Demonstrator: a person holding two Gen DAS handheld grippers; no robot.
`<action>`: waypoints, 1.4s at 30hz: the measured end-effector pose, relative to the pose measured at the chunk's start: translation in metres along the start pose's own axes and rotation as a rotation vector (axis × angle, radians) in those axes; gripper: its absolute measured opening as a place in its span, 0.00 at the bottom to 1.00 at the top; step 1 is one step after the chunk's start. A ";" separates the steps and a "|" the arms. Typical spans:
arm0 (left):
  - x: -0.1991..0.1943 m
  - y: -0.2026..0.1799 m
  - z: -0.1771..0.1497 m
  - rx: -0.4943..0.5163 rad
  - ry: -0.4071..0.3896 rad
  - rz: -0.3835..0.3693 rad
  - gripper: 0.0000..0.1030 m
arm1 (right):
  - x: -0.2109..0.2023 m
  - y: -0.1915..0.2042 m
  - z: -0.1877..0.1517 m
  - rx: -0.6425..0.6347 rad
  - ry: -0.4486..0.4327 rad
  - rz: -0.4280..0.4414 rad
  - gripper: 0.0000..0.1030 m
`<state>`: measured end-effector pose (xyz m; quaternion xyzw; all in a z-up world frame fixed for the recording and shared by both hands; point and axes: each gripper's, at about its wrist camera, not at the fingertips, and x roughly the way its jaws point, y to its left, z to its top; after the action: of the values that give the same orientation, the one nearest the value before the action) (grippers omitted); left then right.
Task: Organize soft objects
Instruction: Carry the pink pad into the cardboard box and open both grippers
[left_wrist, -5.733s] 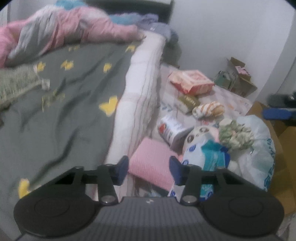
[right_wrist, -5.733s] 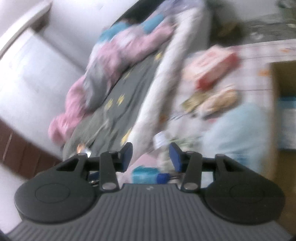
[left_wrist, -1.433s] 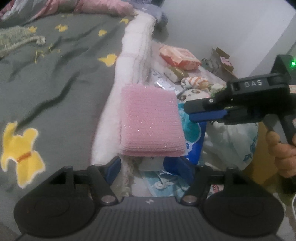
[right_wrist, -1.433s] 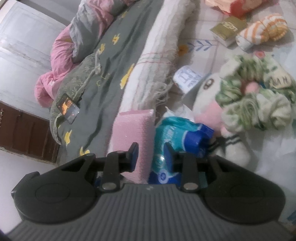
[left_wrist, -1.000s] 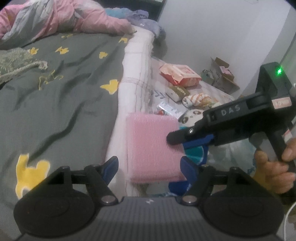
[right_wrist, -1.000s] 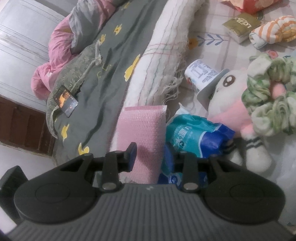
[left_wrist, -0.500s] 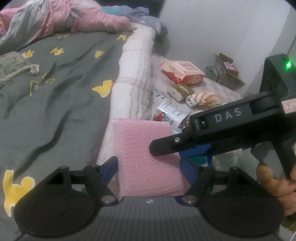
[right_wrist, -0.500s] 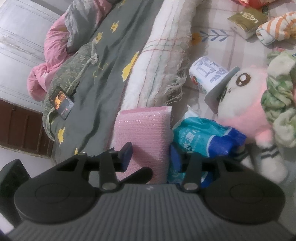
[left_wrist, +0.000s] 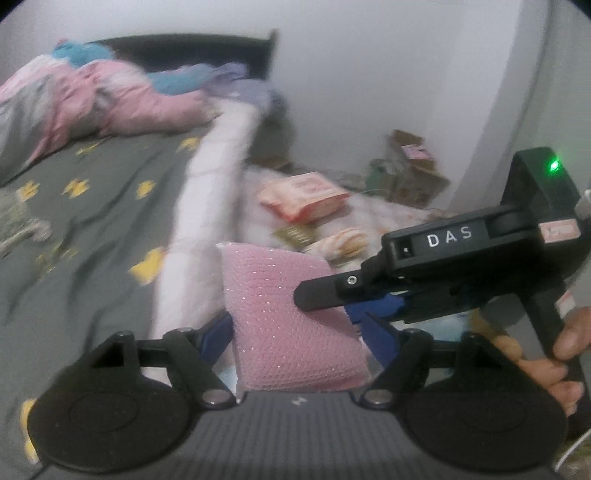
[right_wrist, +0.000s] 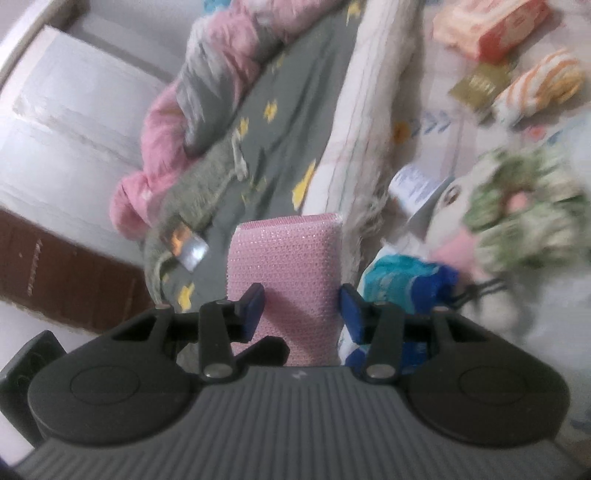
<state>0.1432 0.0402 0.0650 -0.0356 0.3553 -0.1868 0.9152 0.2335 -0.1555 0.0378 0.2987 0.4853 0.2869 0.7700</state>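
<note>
Pink sponge pad (left_wrist: 291, 325) sits upright between the blue pads of your left gripper (left_wrist: 295, 332), whose jaws press its two sides and hold it. Your right gripper (right_wrist: 301, 306) straddles the same pad (right_wrist: 284, 266) with its jaws spread; whether its pads touch the pad I cannot tell. In the left view your right gripper's black finger lies across the pad's face. Left of the pad runs the bed's grey sheet (right_wrist: 280, 122) with yellow prints. Right of it lie a blue packet (right_wrist: 406, 280) and a green scrunchie (right_wrist: 517, 218), blurred.
</note>
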 end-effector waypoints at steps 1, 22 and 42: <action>0.003 -0.009 0.004 0.017 0.000 -0.015 0.76 | -0.011 -0.005 0.001 0.006 -0.022 0.002 0.44; 0.191 -0.283 0.077 0.258 0.156 -0.401 0.75 | -0.266 -0.209 0.025 0.266 -0.422 -0.265 0.44; 0.341 -0.340 0.063 0.170 0.453 -0.359 0.80 | -0.302 -0.305 0.066 0.219 -0.464 -0.615 0.44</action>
<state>0.3086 -0.4048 -0.0385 0.0213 0.5218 -0.3778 0.7646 0.2305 -0.5888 0.0100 0.2768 0.3929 -0.0854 0.8728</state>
